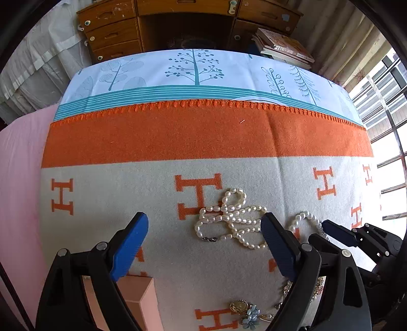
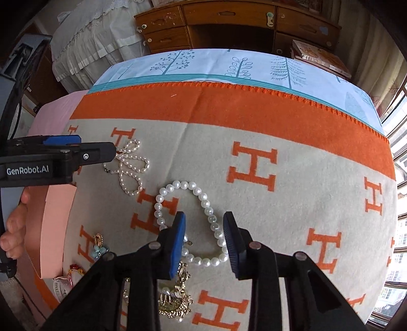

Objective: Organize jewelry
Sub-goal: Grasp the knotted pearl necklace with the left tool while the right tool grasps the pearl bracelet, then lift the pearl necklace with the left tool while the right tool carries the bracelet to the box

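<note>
A tangled strand of small pearls (image 1: 229, 219) lies on the H-patterned blanket (image 1: 101, 229). My left gripper (image 1: 204, 216) hangs over it, jaws wide open around the strand, not touching. From the right wrist view this strand (image 2: 129, 165) sits just past the left gripper (image 2: 112, 150). A bracelet of larger pearls (image 2: 203, 198) lies in a heart-like loop. My right gripper (image 2: 204, 215) stands over its right side, jaws narrow with that side between them, pads (image 2: 178, 242) clear of the beads. A gold pendant (image 2: 175, 300) lies under the gripper.
A pink box (image 2: 56, 229) stands at the left, with a hand (image 2: 15, 229) beside it. A blue flower brooch (image 2: 98, 250) and a red-and-white trinket (image 2: 73, 272) lie near it. Beyond the bed stand a wooden desk (image 2: 229, 23) and stacked books (image 2: 320, 58). Windows (image 1: 386, 107) are at the right.
</note>
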Demonstrator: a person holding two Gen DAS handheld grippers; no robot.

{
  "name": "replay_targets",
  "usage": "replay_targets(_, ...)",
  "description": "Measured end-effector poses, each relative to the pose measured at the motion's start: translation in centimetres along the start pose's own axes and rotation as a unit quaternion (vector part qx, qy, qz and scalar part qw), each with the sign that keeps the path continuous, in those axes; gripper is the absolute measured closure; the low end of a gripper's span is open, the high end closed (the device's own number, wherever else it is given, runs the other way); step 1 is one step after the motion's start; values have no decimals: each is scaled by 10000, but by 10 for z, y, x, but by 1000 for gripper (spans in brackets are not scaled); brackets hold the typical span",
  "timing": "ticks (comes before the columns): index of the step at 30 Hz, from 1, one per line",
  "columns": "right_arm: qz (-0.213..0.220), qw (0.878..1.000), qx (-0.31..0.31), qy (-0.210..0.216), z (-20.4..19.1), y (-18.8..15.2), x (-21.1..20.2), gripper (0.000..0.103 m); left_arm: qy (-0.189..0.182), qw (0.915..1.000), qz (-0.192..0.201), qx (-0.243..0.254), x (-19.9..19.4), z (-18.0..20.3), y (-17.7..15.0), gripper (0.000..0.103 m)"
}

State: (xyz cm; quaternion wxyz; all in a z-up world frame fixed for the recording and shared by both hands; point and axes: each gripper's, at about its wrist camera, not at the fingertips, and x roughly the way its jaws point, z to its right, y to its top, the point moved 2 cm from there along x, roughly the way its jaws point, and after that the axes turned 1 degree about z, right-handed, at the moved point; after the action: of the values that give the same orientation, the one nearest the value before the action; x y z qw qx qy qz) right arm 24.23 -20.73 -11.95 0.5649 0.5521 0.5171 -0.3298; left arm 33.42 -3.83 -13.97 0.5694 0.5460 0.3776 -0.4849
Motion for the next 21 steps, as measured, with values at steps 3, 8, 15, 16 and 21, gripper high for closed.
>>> replay_targets(3,115,9996,-174,-174,-4,1,2,94,-19,10000,-83,49,5,2,2,14)
replay_targets(8,143,9995,-163,-250,-1,-3,0,95,57,9996,-252,131,15,7,4,18)
replay_targets(15,178,9997,-116,-113,4,-13,-4,95,192,9986,-476,147,32,14,9,40)
replay_targets(16,183,9997,-103,-85,5,-14,-4,95,220,9985,-483,151,32,16,10,40)
replay_targets(21,208,9998,-31,43,9,-18,-6,95,354,9976,-503,320,33,28,11,89)
